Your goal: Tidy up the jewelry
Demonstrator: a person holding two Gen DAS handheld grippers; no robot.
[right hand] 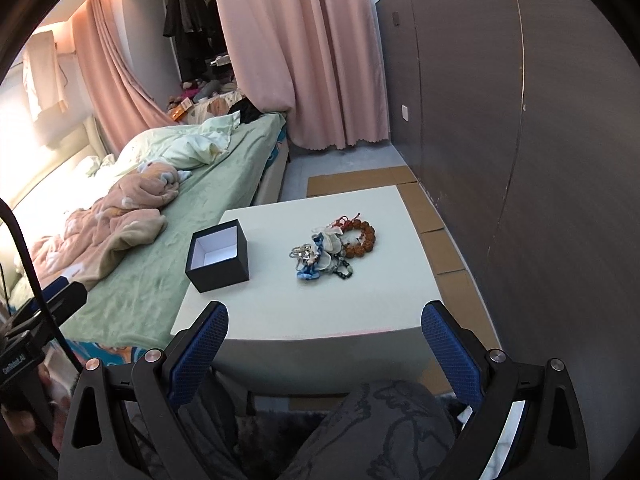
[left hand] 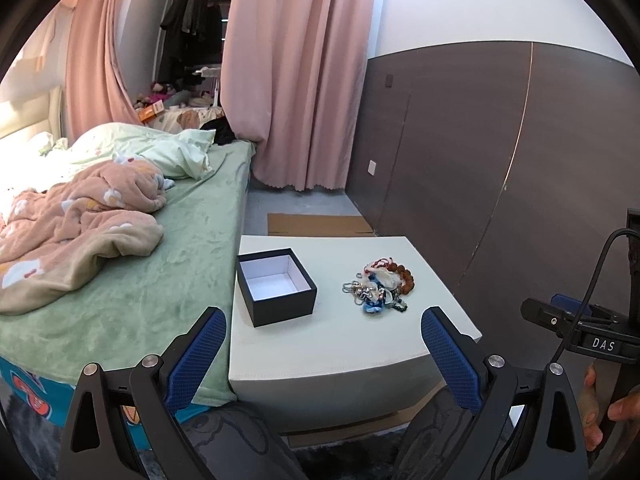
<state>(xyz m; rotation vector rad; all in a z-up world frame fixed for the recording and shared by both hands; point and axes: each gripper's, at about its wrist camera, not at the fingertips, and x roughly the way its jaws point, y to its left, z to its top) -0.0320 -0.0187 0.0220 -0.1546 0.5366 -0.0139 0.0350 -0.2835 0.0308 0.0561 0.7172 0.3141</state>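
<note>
1. Both hand-held grippers, left gripper (left hand: 322, 330) and right gripper (right hand: 324, 328), gape wide, holding nothing, short of the white square table (right hand: 320, 312)
2. Tangled heap of beaded bracelets and thin chains (right hand: 334, 250) lies right of the open black cardboard box (right hand: 218, 256)
3. Likely light, limp, snag-prone; pinch the stiffer brown wooden-bead bracelet (right hand: 362, 238) at the heap's far-right edge

The desk (right hand: 360, 300) has a smooth, matt off-white top. The box (right hand: 218, 256) looks like matt black card with a white paper lining. The jewelry pile (right hand: 334, 250) mixes brown wood-like beads, shiny metal links and bits of cloth. Each hand-held gripper (left hand: 322, 354) (right hand: 324, 354) has matt black plastic arms, textured blue pads (left hand: 198, 356) and shiny metal bolts. The bed sheet (right hand: 168, 264) is plush green cloth.
</note>
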